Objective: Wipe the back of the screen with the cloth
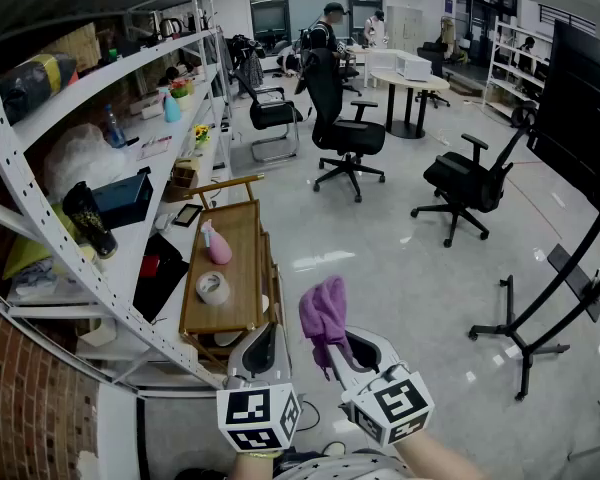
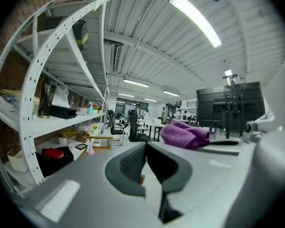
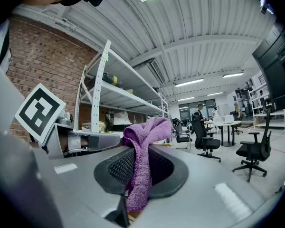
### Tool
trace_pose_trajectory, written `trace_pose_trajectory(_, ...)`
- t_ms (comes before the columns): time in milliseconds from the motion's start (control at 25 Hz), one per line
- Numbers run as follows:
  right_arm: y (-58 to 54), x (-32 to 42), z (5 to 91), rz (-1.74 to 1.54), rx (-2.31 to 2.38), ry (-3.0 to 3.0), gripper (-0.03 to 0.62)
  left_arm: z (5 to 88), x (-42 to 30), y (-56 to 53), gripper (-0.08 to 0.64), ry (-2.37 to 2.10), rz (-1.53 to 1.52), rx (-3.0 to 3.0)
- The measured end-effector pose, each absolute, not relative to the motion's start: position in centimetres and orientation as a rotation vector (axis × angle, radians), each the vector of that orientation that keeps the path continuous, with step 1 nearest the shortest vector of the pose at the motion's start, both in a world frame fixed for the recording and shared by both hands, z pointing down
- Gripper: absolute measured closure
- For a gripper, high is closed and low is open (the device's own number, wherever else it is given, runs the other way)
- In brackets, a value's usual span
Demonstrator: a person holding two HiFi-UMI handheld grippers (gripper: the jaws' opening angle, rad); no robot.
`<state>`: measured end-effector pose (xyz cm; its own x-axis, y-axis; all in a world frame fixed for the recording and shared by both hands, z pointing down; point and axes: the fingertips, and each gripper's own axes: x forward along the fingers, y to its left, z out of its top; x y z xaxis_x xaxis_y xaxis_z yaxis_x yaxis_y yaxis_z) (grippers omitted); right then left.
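My right tongs (image 3: pixel 135 172) pinch the purple cloth (image 3: pixel 145 132); my left tongs (image 2: pixel 147 165) sit closed and empty.
Soft, nubby fabric bunches above my ribbed black pads (image 3: pixel 118 168).

Cloth look: a purple cloth (image 1: pixel 323 316), soft and nubbly, bunched into a loose wad.
Cloth hold: pinched between the closed jaws of the right gripper (image 1: pixel 348 352). Its folds rise above the jaws and a tail hangs down between them.
Screen look: a large, flat, black screen (image 1: pixel 580 118), upright at the far right.
Screen support: a black floor stand (image 1: pixel 540 333) with spread legs.
Cloth to screen: well apart.
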<state>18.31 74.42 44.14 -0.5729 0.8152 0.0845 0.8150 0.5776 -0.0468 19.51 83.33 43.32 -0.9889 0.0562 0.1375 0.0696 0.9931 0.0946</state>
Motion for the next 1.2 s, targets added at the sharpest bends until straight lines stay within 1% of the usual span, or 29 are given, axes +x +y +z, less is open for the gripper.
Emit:
trace_pose_trajectory(840,72.9,16.1,44.4,0.054,-1.292,-2.752,0.538,43.8,17.2,82.0,0.552,-2.992,-0.112,0.009)
trace_pose_trajectory(1080,69.4,15.2,44.7,0.055,-1.192,-2.789,0.538,44.1,15.6,78.5,0.552,-2.969,-0.118,0.120)
trace_pose_trajectory(1200,65.9,14.7,45.0,0.083,-1.055,-2.838,0.538,44.3,14.3,75.0,0.552,-2.945,-0.107,0.260)
